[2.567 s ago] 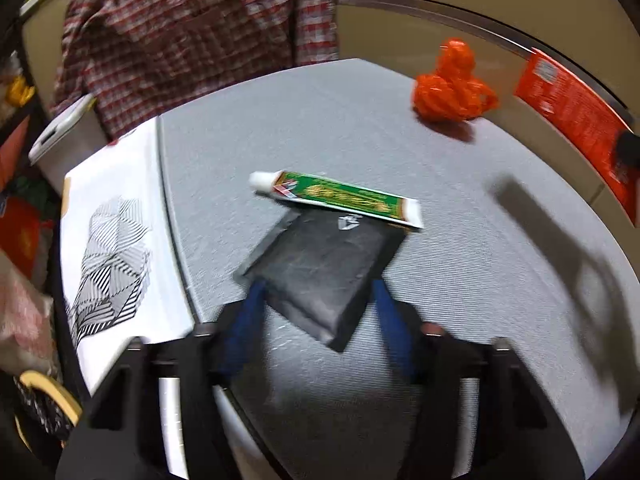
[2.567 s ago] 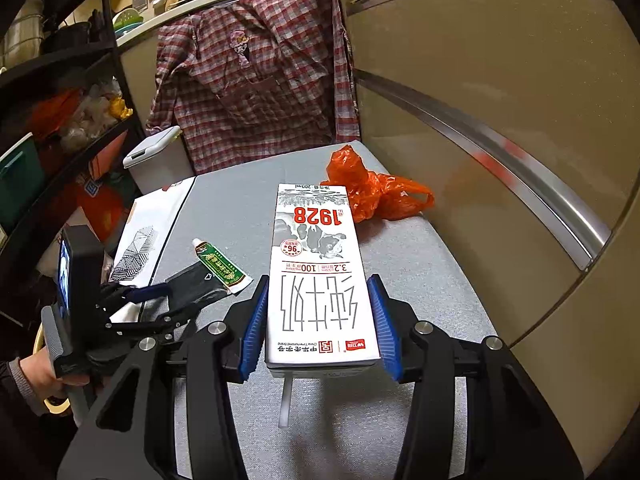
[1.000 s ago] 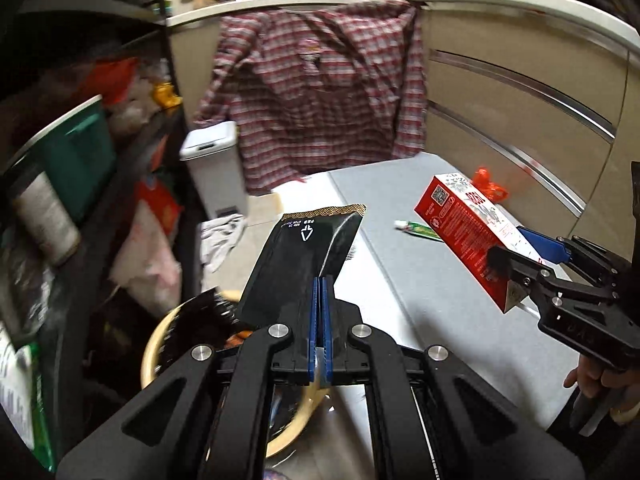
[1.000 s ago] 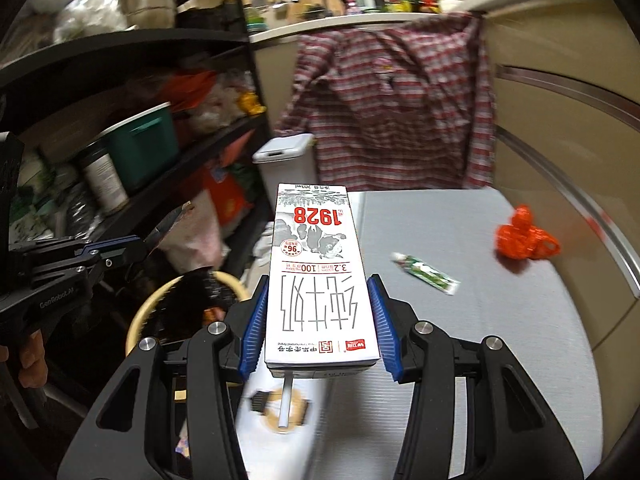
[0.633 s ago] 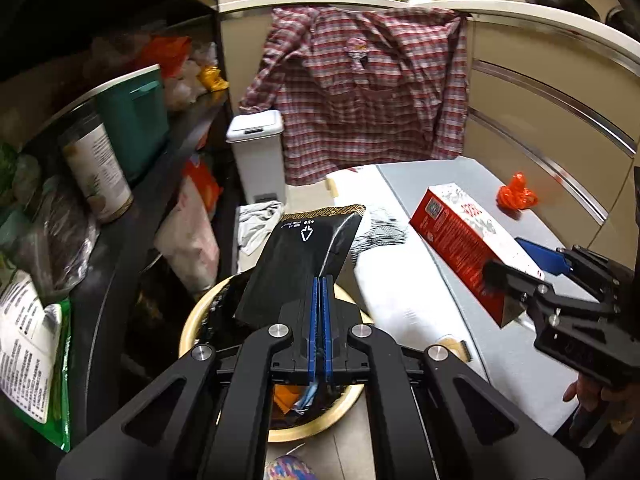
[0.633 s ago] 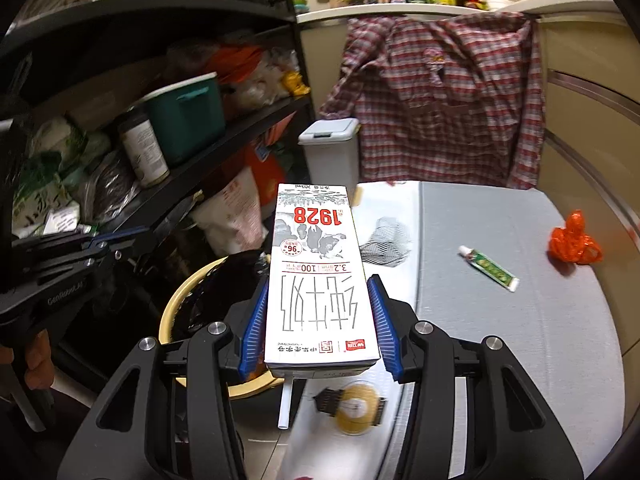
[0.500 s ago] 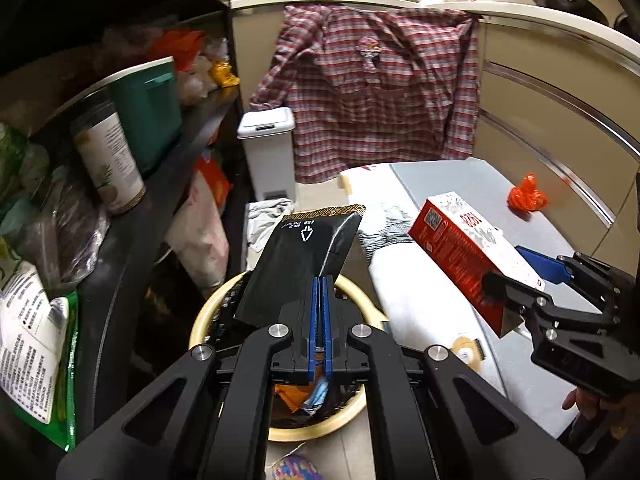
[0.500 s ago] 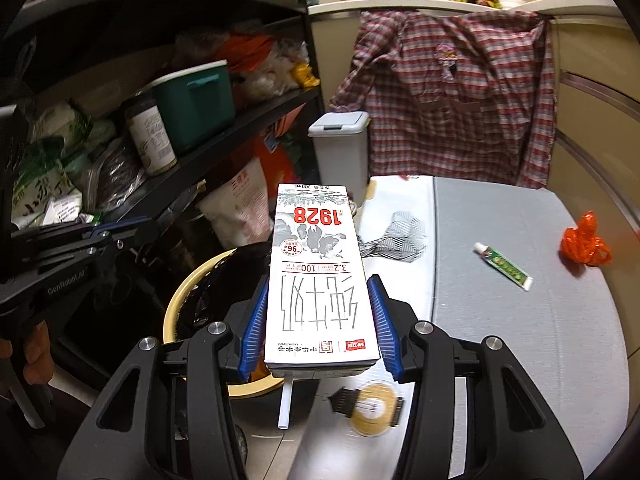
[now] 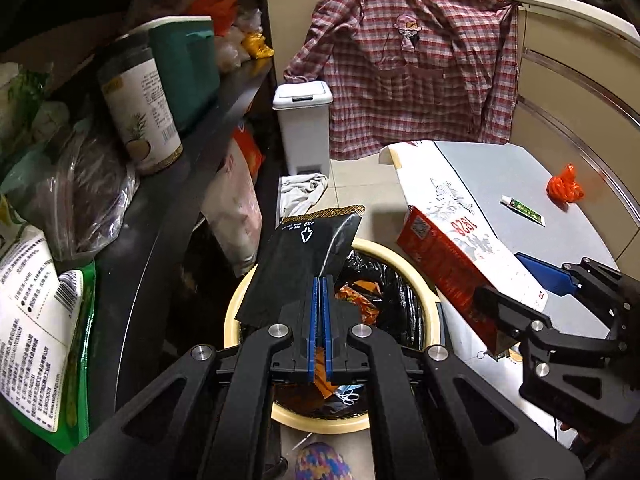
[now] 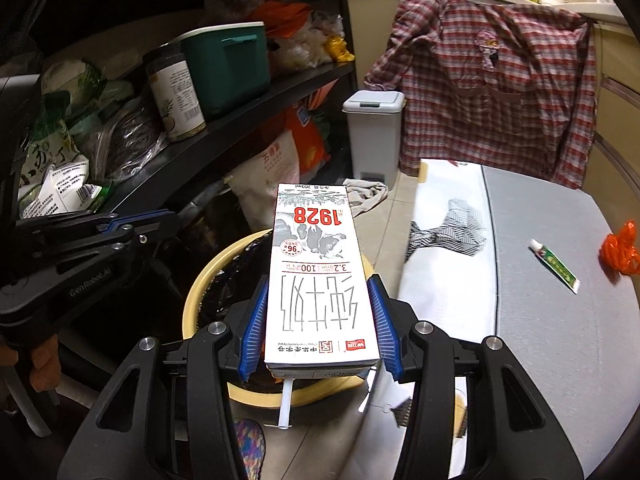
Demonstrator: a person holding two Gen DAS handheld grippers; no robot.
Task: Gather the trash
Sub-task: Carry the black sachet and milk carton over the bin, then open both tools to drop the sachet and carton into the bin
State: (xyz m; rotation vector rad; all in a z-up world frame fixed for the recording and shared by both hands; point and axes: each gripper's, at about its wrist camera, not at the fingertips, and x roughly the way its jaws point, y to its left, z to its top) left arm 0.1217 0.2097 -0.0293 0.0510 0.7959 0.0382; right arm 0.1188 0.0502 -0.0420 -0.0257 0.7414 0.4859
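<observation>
Your left tongs (image 9: 319,304) are pinched tight on a flat black pouch (image 9: 306,264), blue pads all but meeting on its lower edge, and the pouch stands up and away from you, right over the yellow-rimmed trash bin (image 9: 236,312) lined with a black bag, where orange wrappers (image 9: 352,300) already lie inside. Your right tongs (image 10: 318,320) are clamped on the white milk carton (image 10: 318,280), one blue pad on each long side, red "1928" facing up and a white straw (image 10: 285,404) poking out from the near end; the carton hangs over the near rim of the same bin (image 10: 196,292). From the left camera the carton (image 9: 460,268) shows its red side, tilted, at the bin's right edge and just beside the grey bench (image 9: 500,168). On that bench a green-and-white tube (image 10: 554,266) lies flat, and a crumpled orange plastic bag (image 10: 620,250) sits near it toward the wall, apart from the tube. A white sheet with a black striped pattern (image 10: 452,232) covers the bench's near strip. Beyond the bin a small white lidded bin (image 9: 303,128) stands on the floor under a hanging plaid shirt (image 9: 412,80), and to your left a dark shelf (image 10: 224,132) carries a green tub and a can
</observation>
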